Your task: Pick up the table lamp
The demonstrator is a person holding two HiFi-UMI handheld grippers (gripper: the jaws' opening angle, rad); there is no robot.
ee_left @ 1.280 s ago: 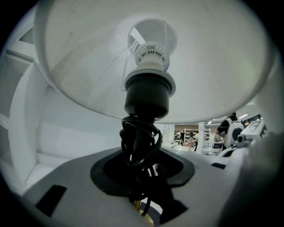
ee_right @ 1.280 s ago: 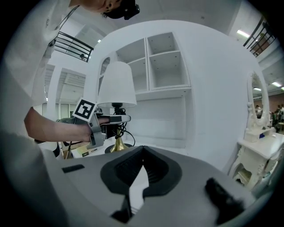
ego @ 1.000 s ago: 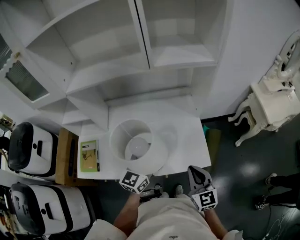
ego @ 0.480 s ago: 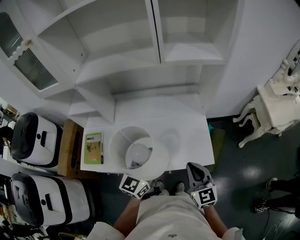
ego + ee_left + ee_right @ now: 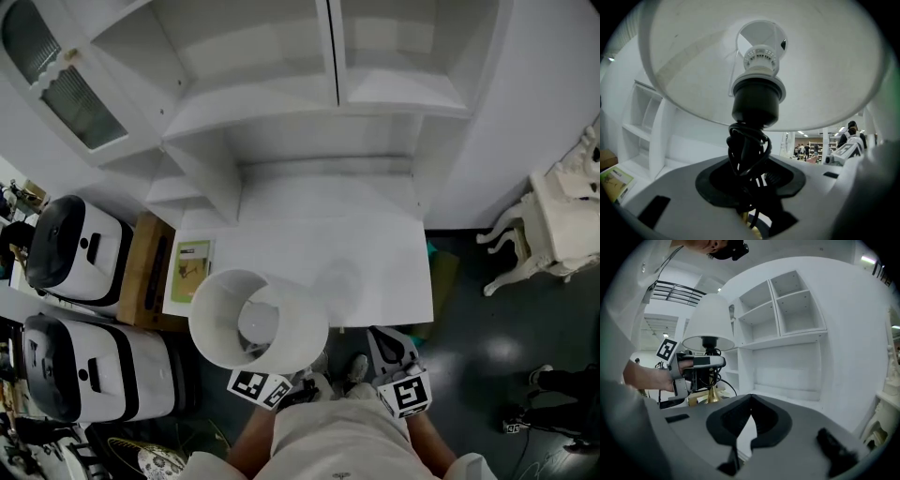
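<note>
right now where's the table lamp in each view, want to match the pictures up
Head view: the table lamp sits lower centre-left, its shade seen from above, over the front edge of the white desk.
Left gripper view: the table lamp fills the upper frame, its shade seen from below.
Right gripper view: the table lamp stands upright at upper left.
Shared landmark: the white shelf unit.

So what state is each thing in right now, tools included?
table lamp: upright, unlit, cord wound round stem, lifted off the desk.
left tool: shut on the table lamp's stem.
right tool: shut, empty.
booklet: closed, lying flat.
</note>
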